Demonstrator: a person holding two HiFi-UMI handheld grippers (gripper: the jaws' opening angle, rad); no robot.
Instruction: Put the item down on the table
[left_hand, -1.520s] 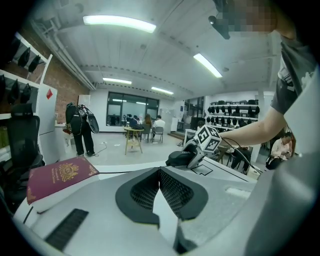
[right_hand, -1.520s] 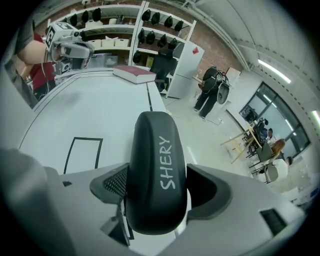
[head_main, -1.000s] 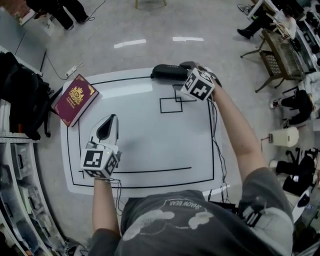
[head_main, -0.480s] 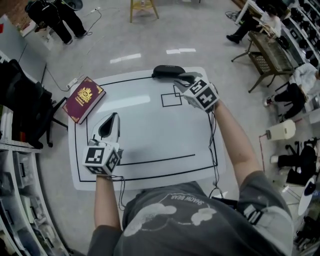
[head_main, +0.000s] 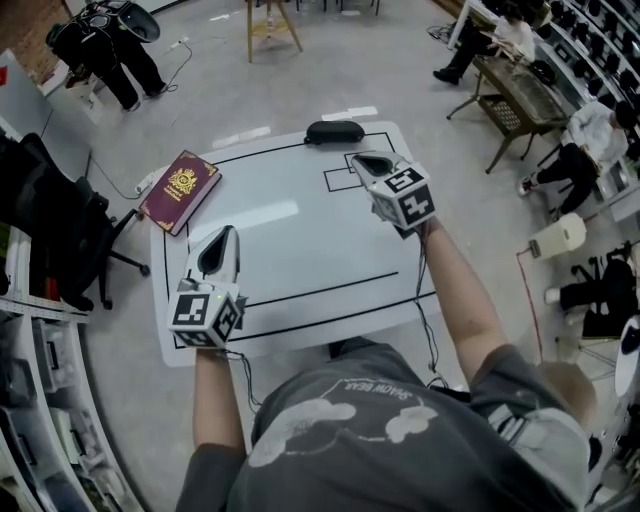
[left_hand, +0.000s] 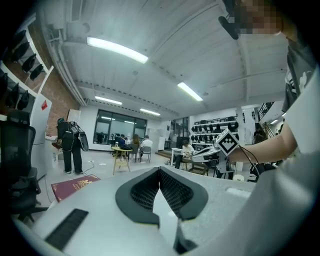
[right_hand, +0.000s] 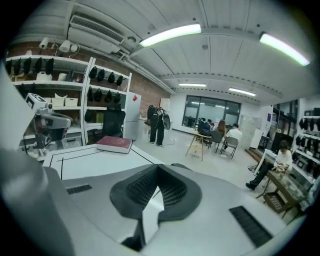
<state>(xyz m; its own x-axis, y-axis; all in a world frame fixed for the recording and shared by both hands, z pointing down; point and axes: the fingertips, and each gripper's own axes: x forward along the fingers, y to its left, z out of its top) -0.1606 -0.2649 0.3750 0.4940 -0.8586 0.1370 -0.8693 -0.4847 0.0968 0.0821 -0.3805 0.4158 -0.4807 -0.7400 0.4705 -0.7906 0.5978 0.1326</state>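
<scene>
A black oblong case (head_main: 333, 132) lies on the white table (head_main: 300, 250) at its far edge, with nothing touching it. My right gripper (head_main: 358, 158) hovers just short of the case and a little to its right. Its jaws are shut with nothing between them, and in the right gripper view (right_hand: 158, 168) the pads meet. My left gripper (head_main: 226, 233) sits over the table's left side, far from the case. Its jaws (left_hand: 159, 170) are also shut and hold nothing.
A dark red book (head_main: 180, 190) lies on the table's far left corner and also shows as the book (right_hand: 115, 144). Black lines and a small drawn square (head_main: 340, 179) mark the tabletop. A black office chair (head_main: 70, 225) stands at the left, a wooden stool (head_main: 270, 22) beyond the table.
My right gripper has drawn back from the black case toward me, and its jaws have closed empty. The case stays on the table. The left gripper has hardly moved.
</scene>
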